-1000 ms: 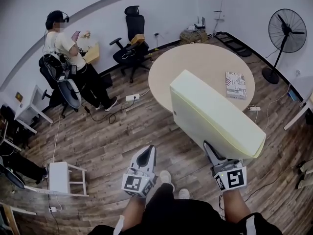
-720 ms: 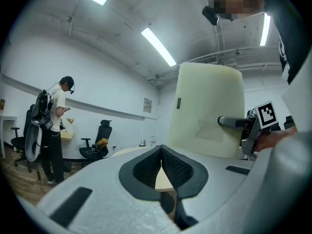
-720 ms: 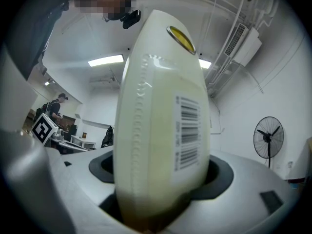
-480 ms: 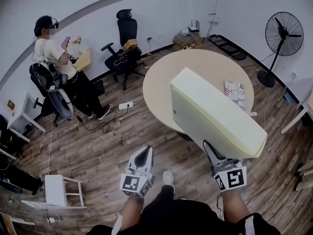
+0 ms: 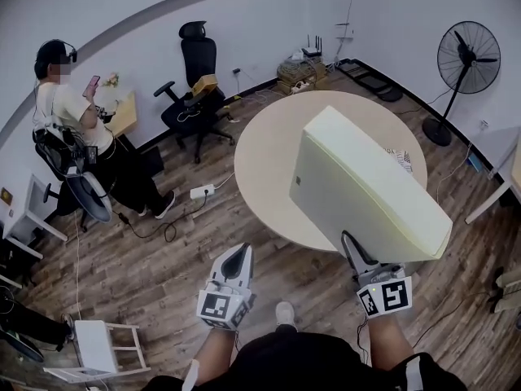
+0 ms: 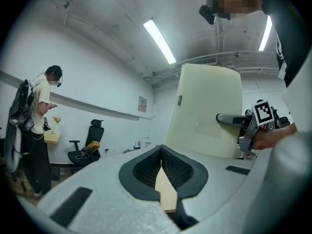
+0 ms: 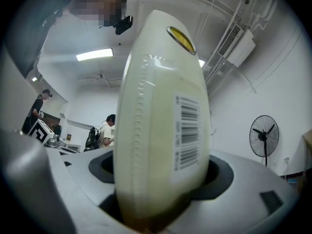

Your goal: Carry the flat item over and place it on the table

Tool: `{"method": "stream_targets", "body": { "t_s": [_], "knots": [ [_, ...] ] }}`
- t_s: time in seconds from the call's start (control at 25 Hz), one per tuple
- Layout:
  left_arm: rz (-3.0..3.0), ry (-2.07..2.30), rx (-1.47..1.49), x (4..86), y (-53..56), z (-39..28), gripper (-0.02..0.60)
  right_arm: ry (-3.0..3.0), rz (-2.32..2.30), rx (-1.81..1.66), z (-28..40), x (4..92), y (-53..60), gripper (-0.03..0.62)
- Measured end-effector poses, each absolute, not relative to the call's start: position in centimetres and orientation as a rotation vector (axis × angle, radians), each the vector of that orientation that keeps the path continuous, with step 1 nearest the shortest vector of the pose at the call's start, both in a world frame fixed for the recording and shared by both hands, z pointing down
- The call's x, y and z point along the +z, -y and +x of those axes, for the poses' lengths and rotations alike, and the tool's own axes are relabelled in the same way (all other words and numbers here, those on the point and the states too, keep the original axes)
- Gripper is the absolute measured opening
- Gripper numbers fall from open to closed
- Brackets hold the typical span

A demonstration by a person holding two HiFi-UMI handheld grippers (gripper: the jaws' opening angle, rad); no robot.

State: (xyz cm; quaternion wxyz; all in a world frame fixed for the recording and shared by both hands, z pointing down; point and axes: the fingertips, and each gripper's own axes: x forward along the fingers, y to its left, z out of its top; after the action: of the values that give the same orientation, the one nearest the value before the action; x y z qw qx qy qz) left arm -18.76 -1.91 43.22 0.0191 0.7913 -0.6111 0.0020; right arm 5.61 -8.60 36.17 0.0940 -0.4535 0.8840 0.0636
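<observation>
Right claw (image 5: 353, 248) grips the pale foam pad (image 5: 366, 177) near the round table (image 5: 273, 137); left claw (image 5: 238, 253) closed, empty.

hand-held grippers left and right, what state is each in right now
Left hand-held gripper: closed, holding nothing.
Right hand-held gripper: closed on the flat cushion.

I'm watching my left gripper (image 6: 161, 155) pointing level, jaws pressed together, empty. Beyond it, the right gripper (image 6: 228, 119) is clamping the pale foam slab (image 6: 202, 101) upright.
</observation>
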Motion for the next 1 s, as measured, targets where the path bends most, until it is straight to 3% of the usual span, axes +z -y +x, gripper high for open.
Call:
{"method": "stream_targets", "body": {
  "t_s": [0.4, 1.0],
  "knots": [
    [2.514, 1.779, -0.021, 44.1, 8.4, -22.3, 0.008, -2.595, -1.466, 0.130, 2.7, 37.3, 13.5, 0.371],
    [2.599, 1.634, -0.027, 45.4, 17.1, -18.8, 0.008, -2.577, -1.459, -0.106, 5.4, 40.2, 22.2, 0.371]
  ]
}}
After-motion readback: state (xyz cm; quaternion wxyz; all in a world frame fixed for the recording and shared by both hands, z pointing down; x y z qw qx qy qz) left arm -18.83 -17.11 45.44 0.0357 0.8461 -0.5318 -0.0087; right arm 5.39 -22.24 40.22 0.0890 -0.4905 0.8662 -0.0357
